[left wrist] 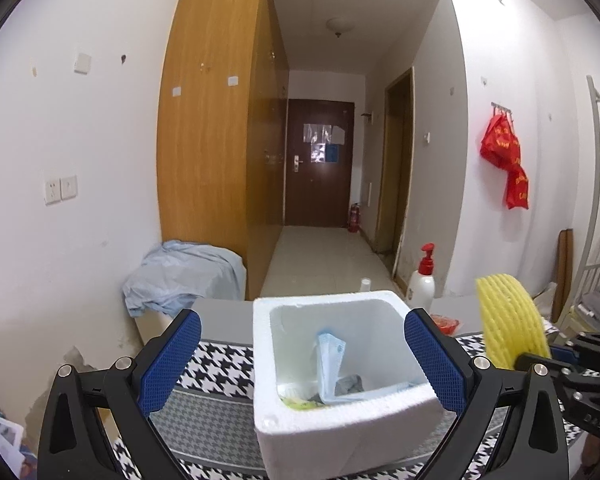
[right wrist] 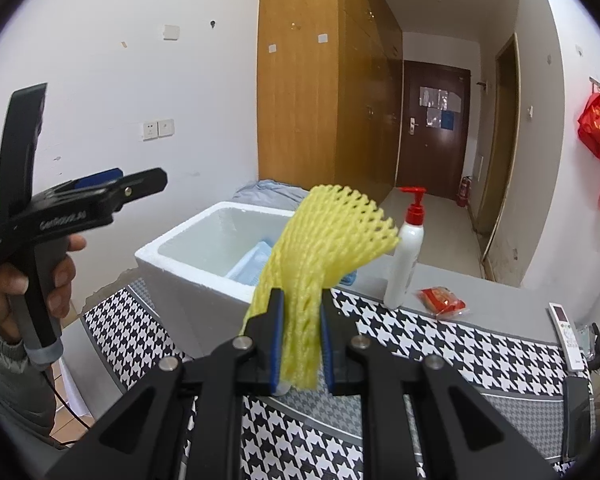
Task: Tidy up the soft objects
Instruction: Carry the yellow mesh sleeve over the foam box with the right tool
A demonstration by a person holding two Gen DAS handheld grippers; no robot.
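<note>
A white foam box point(left wrist: 340, 408) point(right wrist: 204, 264) stands on the houndstooth-cloth table point(left wrist: 216, 376) point(right wrist: 440, 344). Inside it lie a pale blue face mask point(left wrist: 330, 360) point(right wrist: 252, 264) and some grey and green scraps. My left gripper point(left wrist: 304, 360) is open, its blue pads wide on either side of the box, nothing between them touching. My right gripper point(right wrist: 302, 320) is shut on a yellow foam fruit net point(right wrist: 324, 248) point(left wrist: 508, 320), held upright just right of the box. In the right wrist view the left gripper point(right wrist: 140, 182) appears at the left, held in a person's hand.
A white pump bottle with a red top point(right wrist: 404, 256) point(left wrist: 422, 280) and a red packet point(right wrist: 442, 300) sit behind the net. A remote control point(right wrist: 566, 336) lies at the table's right edge. A light blue cloth point(left wrist: 180, 276) covers a low unit left of the table.
</note>
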